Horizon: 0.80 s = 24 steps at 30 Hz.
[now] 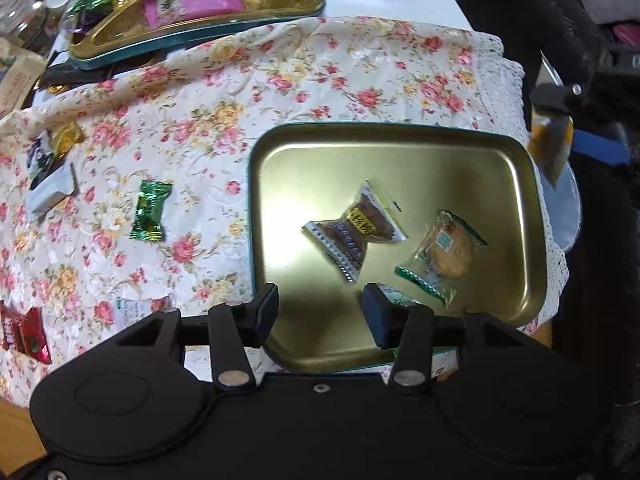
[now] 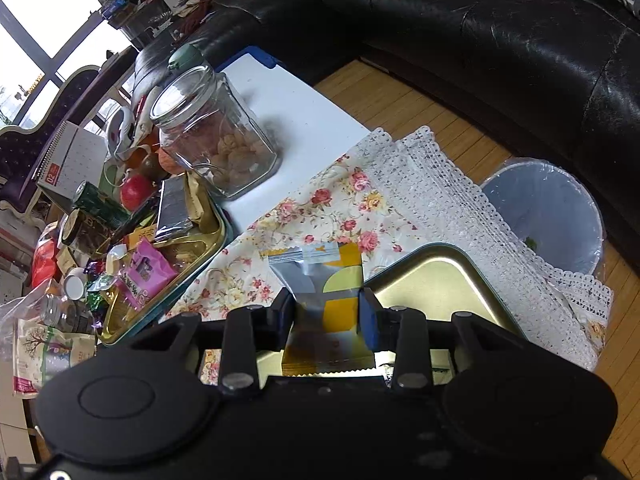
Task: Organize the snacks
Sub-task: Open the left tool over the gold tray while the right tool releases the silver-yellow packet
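A gold tin tray (image 1: pixel 400 168) lies on the floral cloth. It holds a brown wrapped snack (image 1: pixel 360 226), a green-edged cracker packet (image 1: pixel 444 252) and a third packet partly hidden behind my finger. My left gripper (image 1: pixel 320 316) is open and empty over the tray's near edge. My right gripper (image 2: pixel 326 316) is shut on a yellow and silver snack packet (image 2: pixel 320 280), held above the tray's corner (image 2: pixel 436 280). That packet also shows at the right edge of the left wrist view (image 1: pixel 552 144). A green candy (image 1: pixel 150 210) lies loose on the cloth.
A second tin tray (image 1: pixel 192 32) full of snacks, with a pink packet (image 2: pixel 142 276), stands at the back left. A glass jar (image 2: pixel 212 132) of snacks stands on the white table. Loose snacks (image 1: pixel 48 176) lie at the cloth's left. A bin (image 2: pixel 548 216) stands on the floor beside a black sofa.
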Each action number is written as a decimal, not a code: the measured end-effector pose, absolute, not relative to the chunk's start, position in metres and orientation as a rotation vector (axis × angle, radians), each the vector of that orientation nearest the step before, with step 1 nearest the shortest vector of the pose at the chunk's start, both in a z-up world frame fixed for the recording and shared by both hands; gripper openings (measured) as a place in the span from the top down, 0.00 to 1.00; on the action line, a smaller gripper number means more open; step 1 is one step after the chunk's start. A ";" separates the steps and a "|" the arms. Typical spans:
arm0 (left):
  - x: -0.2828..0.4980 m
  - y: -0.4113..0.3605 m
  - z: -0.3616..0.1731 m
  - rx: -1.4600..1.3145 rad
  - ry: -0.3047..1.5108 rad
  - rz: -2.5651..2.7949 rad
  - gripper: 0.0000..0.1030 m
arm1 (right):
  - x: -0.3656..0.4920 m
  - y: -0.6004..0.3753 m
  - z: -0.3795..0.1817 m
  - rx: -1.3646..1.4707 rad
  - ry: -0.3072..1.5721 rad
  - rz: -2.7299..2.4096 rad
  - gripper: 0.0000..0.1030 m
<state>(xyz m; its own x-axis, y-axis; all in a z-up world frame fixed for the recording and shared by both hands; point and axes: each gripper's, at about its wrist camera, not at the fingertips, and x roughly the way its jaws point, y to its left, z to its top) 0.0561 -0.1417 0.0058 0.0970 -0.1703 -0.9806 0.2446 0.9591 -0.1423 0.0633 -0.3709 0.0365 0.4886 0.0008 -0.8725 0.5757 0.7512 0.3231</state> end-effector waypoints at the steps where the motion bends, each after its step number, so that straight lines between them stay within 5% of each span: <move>1: 0.057 -0.140 0.008 0.056 1.438 -0.305 0.48 | 0.064 -0.370 0.036 0.647 1.017 -0.382 0.64; 24: 0.067 -0.111 0.025 0.017 1.382 -0.258 0.48 | 0.081 -0.334 0.042 0.599 1.003 -0.409 0.62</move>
<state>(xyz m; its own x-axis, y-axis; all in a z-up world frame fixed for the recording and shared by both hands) 0.0667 -0.1107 0.0251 0.1638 -0.1709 -0.9716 0.1909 0.9718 -0.1387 0.0808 -0.3344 0.0425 0.4843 -0.0483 -0.8736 0.5765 0.7687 0.2771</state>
